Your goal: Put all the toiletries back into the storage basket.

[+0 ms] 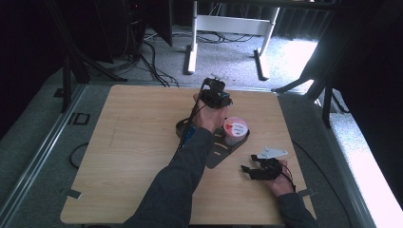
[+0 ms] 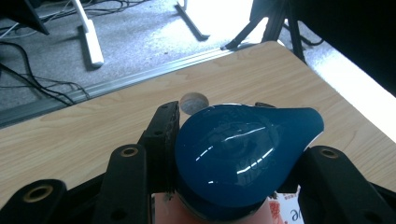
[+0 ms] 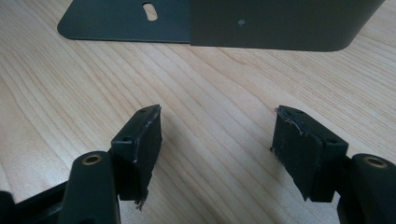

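Floor: grey carpet (image 1: pixel 228 57) across the upper middle of the high view, brightly lit at the upper right.
Table: light wood-grain top (image 1: pixel 138 142) with rounded corners, filling the centre of the frame.
Furniture: white metal frame (image 1: pixel 233 23) with two feet, top centre.
Cables: black leads (image 1: pixel 152 61) strewn on the carpet, upper left.
Surround: dark panels (image 1: pixel 28 47) at the left and right edges.
Light: a bright strip (image 1: pixel 375 175) down the lower right edge.

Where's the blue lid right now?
In the left gripper view, the blue lid sits clamped in the left claw, atop a pink cup, above the wooden table.
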The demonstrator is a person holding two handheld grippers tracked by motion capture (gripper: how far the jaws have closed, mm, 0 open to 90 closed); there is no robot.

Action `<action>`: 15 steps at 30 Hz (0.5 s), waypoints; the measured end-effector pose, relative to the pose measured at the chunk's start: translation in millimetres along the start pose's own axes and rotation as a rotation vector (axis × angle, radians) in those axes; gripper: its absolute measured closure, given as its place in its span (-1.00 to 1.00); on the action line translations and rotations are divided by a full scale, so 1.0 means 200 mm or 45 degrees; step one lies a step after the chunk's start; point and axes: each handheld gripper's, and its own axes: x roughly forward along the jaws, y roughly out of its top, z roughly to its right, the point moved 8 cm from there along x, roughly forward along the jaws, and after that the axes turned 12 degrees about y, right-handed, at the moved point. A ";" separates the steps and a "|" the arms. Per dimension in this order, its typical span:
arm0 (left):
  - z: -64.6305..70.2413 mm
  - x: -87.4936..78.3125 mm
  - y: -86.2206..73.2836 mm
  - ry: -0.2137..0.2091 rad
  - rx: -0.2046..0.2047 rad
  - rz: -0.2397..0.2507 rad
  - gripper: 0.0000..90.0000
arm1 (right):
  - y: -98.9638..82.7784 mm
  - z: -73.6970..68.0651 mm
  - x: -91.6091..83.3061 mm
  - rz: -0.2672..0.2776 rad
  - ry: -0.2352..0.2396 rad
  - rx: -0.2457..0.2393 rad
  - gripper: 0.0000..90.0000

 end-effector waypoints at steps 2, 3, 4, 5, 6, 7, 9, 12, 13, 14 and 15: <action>0.01 0.00 0.00 0.000 -0.007 0.010 0.18 | 0.00 0.00 0.00 0.000 0.000 0.000 -0.28; 0.02 0.01 0.00 0.001 -0.003 0.011 0.18 | 0.00 0.00 0.00 0.000 0.000 0.000 -0.28; 0.02 0.01 0.00 0.001 -0.003 0.011 0.18 | 0.00 0.00 0.00 -0.001 0.000 -0.001 -0.28; 0.03 0.02 0.00 0.000 -0.004 0.009 0.18 | 0.00 0.00 0.00 -0.001 0.000 -0.004 -0.28; 0.03 0.03 0.00 0.003 -0.012 0.011 0.18 | 0.00 0.00 0.00 -0.002 0.000 -0.004 -0.28; 0.03 0.03 0.00 0.003 -0.012 0.011 0.18 | 0.00 0.00 0.00 -0.002 0.000 -0.004 -0.28; 0.03 0.04 0.00 0.034 -0.018 0.017 0.18 | 0.00 0.00 0.00 -0.001 0.001 -0.004 -0.28; 0.03 0.05 0.00 0.043 -0.016 0.012 0.18 | 0.00 0.00 0.00 0.000 0.002 -0.002 -0.28; 0.02 0.06 0.00 0.044 -0.020 0.008 0.18 | 0.00 0.00 0.00 0.000 0.001 -0.007 -0.28; 0.02 0.06 0.00 0.047 -0.028 0.007 0.18 | 0.00 0.00 0.00 0.000 0.001 -0.007 -0.28; 0.02 0.06 0.00 0.050 -0.035 0.002 0.18 | 0.00 0.00 0.00 -0.001 0.001 -0.007 -0.28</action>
